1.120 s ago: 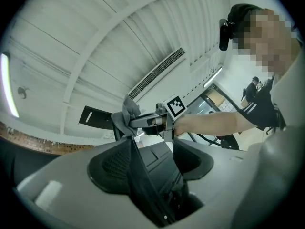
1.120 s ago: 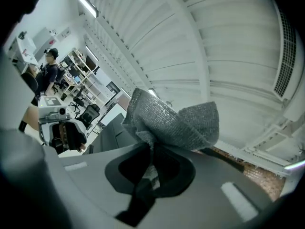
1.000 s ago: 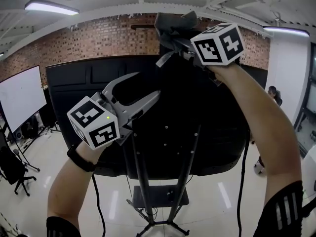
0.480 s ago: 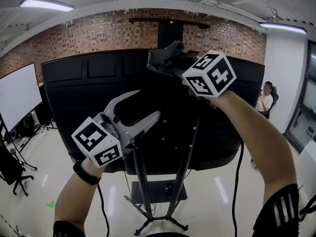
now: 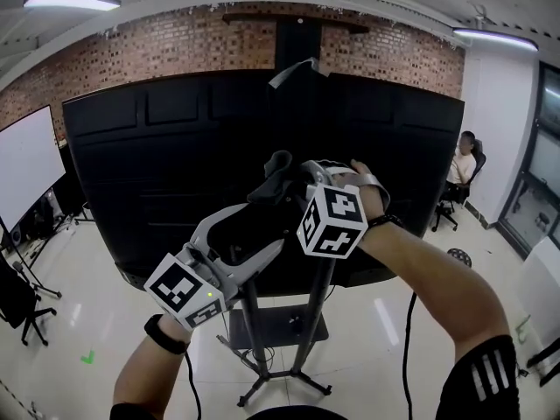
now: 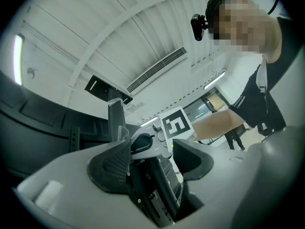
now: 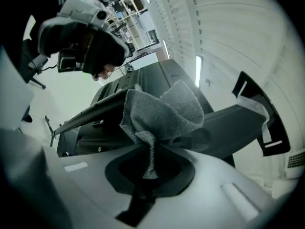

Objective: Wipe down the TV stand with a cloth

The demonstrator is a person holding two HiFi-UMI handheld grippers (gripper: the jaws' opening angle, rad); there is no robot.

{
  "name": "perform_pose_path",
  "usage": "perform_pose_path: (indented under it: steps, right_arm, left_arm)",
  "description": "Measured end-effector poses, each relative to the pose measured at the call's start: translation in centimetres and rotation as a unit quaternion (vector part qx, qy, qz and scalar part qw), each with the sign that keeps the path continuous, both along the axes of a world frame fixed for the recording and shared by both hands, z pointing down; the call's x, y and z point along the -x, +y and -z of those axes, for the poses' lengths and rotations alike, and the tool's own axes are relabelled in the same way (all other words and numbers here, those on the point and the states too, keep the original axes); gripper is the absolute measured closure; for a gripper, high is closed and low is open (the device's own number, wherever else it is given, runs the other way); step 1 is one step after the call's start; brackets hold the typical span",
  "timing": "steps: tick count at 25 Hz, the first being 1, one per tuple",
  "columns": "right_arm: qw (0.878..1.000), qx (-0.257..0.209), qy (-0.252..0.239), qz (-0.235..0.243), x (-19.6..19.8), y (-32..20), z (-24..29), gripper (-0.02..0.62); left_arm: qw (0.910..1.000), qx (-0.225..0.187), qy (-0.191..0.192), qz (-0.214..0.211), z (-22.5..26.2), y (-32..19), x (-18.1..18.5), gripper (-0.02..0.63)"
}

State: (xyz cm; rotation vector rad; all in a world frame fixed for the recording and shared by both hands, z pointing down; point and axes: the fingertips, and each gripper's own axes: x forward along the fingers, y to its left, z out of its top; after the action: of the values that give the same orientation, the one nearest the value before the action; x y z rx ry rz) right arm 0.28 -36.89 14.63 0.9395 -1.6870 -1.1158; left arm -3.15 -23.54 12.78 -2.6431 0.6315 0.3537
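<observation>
Our right gripper (image 5: 284,178) clamps the grey cloth (image 7: 162,111) (by a thin fold) near the TV's (image 5: 157,173) back, above the stand (image 5: 254,339); left gripper (image 5: 262,230) gapes empty — a snag could tug the cloth loose.

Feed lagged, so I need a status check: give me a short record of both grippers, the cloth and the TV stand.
left gripper: open, empty, lower than the right
right gripper: shut on the cloth
cloth: grey, bunched, raised in front of the TV back panel; contact unclear
TV stand: upright on the floor
person: seated, far right
</observation>
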Motion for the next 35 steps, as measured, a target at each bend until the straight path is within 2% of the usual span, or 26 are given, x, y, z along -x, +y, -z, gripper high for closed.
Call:
perform_pose_path:
  steps: [6, 11, 17, 27, 35]
  right_arm:
    - [0.993, -0.067, 0.101, -0.012, 0.4, -0.2, -4.9, 0.574]
    - [0.986, -0.073, 0.148, -0.028, 0.4, 0.0, -8.2, 0.574]
    - [0.972, -0.076, 0.218, -0.038, 0.2, -0.3, -14.0, 0.574]
    - [0.970, -0.032, 0.237, -0.042, -0.5, -0.1, -22.9, 0.574]
    - [0.974, 0.013, 0.221, -0.044, -0.9, 0.0, -27.7, 0.574]
  left_arm:
    - [0.9991, 0.042, 0.011, 0.001, -4.6, 0.0, 0.8, 0.307]
    - [0.9980, 0.062, 0.006, 0.001, -7.7, 0.4, 1.0, 0.307]
    - [0.9951, 0.097, 0.019, -0.009, -10.7, 0.9, 1.4, 0.307]
    - [0.9877, 0.155, 0.013, -0.018, -16.4, 1.3, 0.7, 0.307]
    - [0.9816, 0.189, 0.012, -0.019, -19.5, 1.4, 0.2, 0.307]
